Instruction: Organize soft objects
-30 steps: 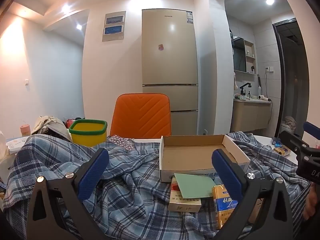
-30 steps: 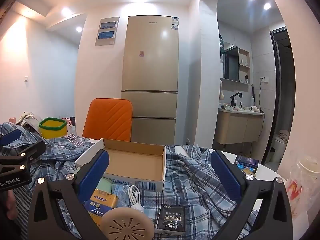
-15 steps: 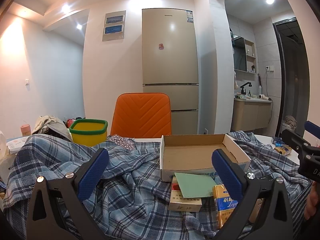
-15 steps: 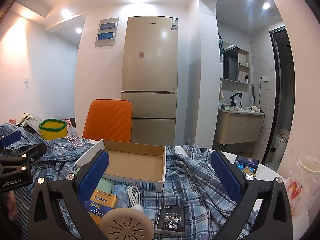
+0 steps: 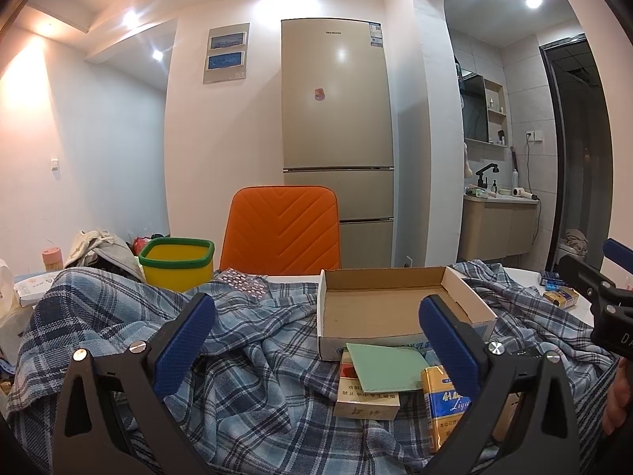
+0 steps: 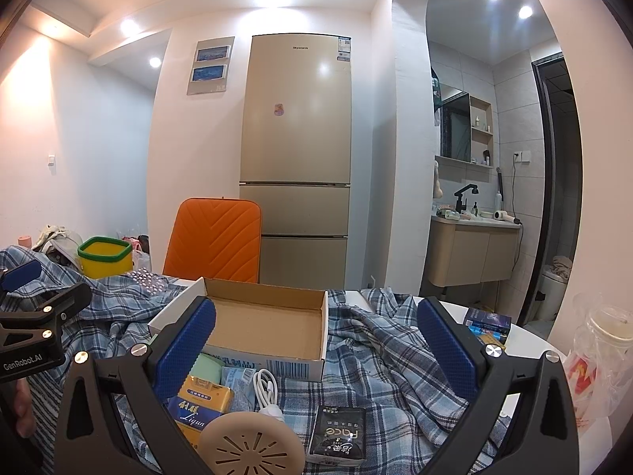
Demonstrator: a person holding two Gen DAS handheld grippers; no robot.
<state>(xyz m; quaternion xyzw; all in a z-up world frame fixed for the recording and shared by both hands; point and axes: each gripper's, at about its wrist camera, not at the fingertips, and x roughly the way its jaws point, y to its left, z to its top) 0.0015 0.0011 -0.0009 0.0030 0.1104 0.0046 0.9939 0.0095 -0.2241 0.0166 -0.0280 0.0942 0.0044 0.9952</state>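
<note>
Shirt handling: the plaid shirt [image 5: 253, 340] looks light, limp and easy to snag; I judge it will sag and drag whatever lies on it, so a raised fold near an edge is the best hold.
Shirt look: blue, grey and white checks, rumpled into ridges.
Shirt place: spread over the worktop [image 6: 526, 346], under the cardboard box [image 6: 269, 324] and the small things in front of it.
On the shirt: yellow packet [image 6: 201, 399], white cable [image 6: 266, 390], black tissue pack [image 6: 338, 435], green card [image 5: 385, 366].
Left tool [image 5: 316, 340]: wide open, holding nothing, above the shirt.
Right tool [image 6: 316, 340]: wide open, holding nothing, near the box.
Risk: pulling the cloth now would likely tip the box and scatter the packets.
Behind: orange chair [image 5: 283, 229], yellow bin [image 5: 176, 261].
</note>
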